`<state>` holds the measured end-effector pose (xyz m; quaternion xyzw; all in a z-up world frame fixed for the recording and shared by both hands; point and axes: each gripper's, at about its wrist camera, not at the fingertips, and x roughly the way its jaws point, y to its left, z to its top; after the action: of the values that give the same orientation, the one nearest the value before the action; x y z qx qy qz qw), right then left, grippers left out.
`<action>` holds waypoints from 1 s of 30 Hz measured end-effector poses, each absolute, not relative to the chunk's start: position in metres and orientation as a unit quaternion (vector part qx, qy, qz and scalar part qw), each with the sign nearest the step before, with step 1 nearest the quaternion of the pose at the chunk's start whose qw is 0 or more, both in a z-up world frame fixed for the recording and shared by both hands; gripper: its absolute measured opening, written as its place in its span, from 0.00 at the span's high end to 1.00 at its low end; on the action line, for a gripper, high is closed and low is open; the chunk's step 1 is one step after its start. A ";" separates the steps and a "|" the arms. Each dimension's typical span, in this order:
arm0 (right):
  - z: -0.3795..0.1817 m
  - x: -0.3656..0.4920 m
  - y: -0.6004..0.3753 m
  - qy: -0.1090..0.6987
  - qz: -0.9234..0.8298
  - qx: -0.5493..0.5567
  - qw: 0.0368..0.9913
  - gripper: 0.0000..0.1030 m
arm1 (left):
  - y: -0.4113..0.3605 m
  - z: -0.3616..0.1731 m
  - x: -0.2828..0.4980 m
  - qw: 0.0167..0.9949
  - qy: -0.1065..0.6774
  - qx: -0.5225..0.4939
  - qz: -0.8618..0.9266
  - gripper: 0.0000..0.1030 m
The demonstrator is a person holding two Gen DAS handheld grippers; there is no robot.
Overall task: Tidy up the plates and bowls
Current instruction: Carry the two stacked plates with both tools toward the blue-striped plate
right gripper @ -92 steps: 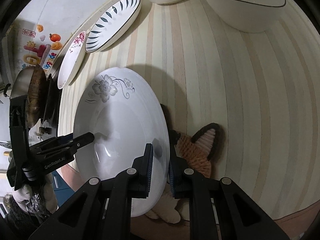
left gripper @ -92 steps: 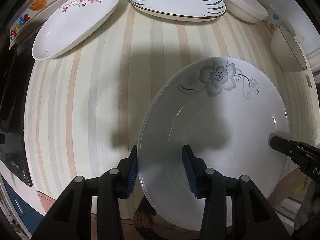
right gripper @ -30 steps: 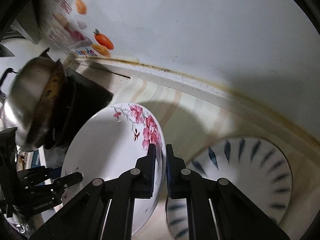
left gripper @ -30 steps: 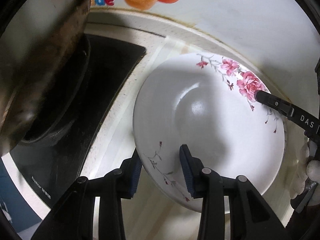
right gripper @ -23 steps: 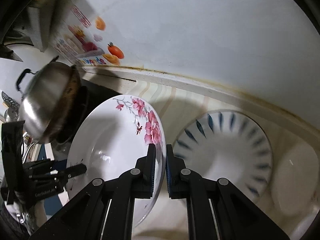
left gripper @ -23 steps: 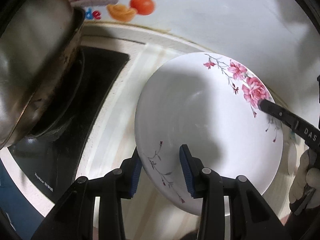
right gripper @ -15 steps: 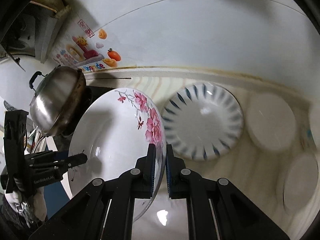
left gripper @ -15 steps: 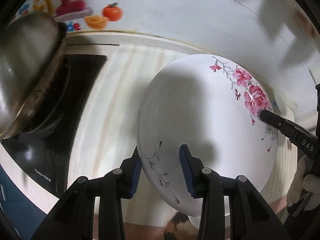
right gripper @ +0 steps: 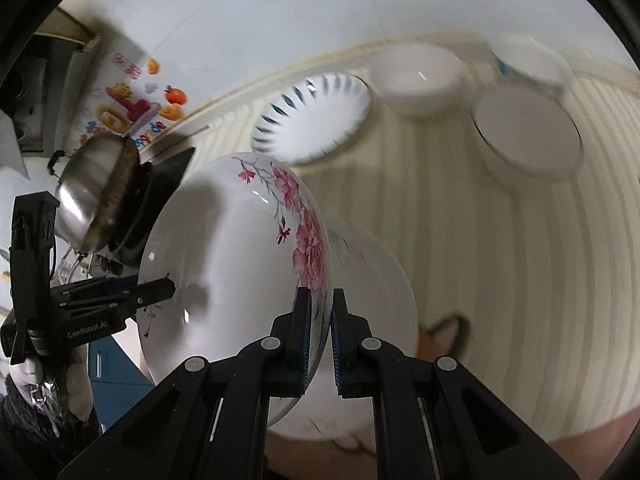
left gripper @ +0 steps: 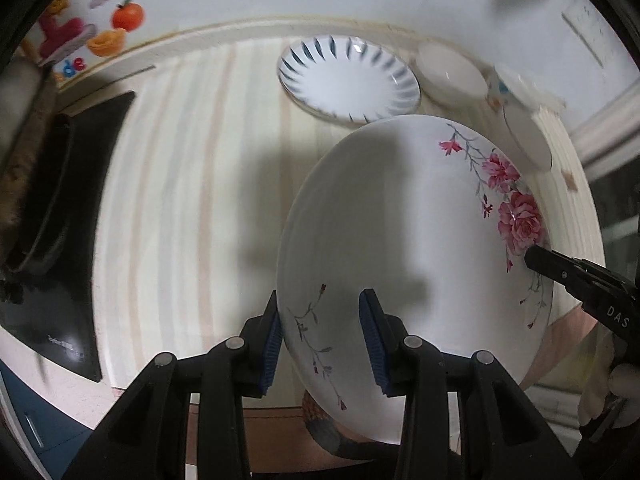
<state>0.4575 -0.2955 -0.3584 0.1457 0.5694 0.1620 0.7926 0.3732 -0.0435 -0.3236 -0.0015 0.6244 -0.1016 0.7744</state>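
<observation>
I hold a white plate with pink roses (left gripper: pixel 412 240) between both grippers, in the air above the striped counter. My left gripper (left gripper: pixel 320 324) is shut on its near rim. My right gripper (right gripper: pixel 320 320) is shut on the opposite rim beside the roses; the plate also shows in the right wrist view (right gripper: pixel 224 264). Right under it lies the white plate with a grey flower (right gripper: pixel 380 280), mostly hidden. A blue-leaf plate (left gripper: pixel 350 80) lies at the back of the counter, with white bowls (left gripper: pixel 450 76) to its right.
A stove top (left gripper: pixel 52 216) with a steel pot (right gripper: pixel 96 188) stands at the left. A brown knitted mat (right gripper: pixel 444 336) lies under the grey-flower plate near the front edge. A black-rimmed bowl (right gripper: pixel 528 136) stands at the back right. The wall with stickers (left gripper: pixel 100 28) runs behind.
Both grippers have carried the rose plate away from the back wall by the stove, right and toward the counter's front, over the grey-flower plate. The grip has not changed.
</observation>
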 end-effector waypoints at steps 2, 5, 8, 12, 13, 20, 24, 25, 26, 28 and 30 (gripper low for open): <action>-0.370 0.448 -0.302 0.577 0.151 0.149 0.788 0.89 | -0.048 -0.336 0.374 0.766 0.634 0.005 -0.107 0.66; -0.385 0.440 -0.308 0.587 0.140 0.157 0.782 0.89 | -0.055 -0.350 0.373 0.755 0.646 0.017 -0.110 0.66; -0.399 0.431 -0.312 0.594 0.132 0.161 0.777 0.89 | -0.061 -0.360 0.371 0.748 0.654 0.030 -0.109 0.66; -0.409 0.434 -0.311 0.600 0.128 0.164 0.772 0.89 | -0.066 -0.368 0.370 0.742 0.661 0.041 -0.105 0.66; -0.411 0.434 -0.310 0.602 0.127 0.162 0.772 0.89 | -0.067 -0.370 0.371 0.741 0.662 0.044 -0.105 0.66; -0.416 0.441 -0.306 0.610 0.125 0.155 0.767 0.89 | -0.072 -0.380 0.371 0.733 0.671 0.053 -0.097 0.66; -0.418 0.446 -0.306 0.616 0.123 0.150 0.763 0.89 | -0.082 -0.385 0.374 0.730 0.673 0.063 -0.094 0.66; -0.418 0.447 -0.305 0.618 0.122 0.147 0.763 0.89 | -0.084 -0.388 0.375 0.730 0.674 0.065 -0.094 0.66; -0.419 0.448 -0.305 0.618 0.122 0.146 0.762 0.89 | -0.086 -0.389 0.376 0.729 0.674 0.067 -0.094 0.66; -0.420 0.450 -0.305 0.623 0.119 0.146 0.759 0.89 | -0.092 -0.390 0.376 0.730 0.673 0.070 -0.096 0.66; -0.422 0.452 -0.307 0.627 0.113 0.147 0.756 0.89 | -0.098 -0.390 0.376 0.732 0.670 0.080 -0.094 0.66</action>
<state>0.4522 -0.3071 -0.4218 0.1469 0.6274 0.1129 0.7563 0.3762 -0.0981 -0.3898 0.0804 0.6698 -0.0942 0.7321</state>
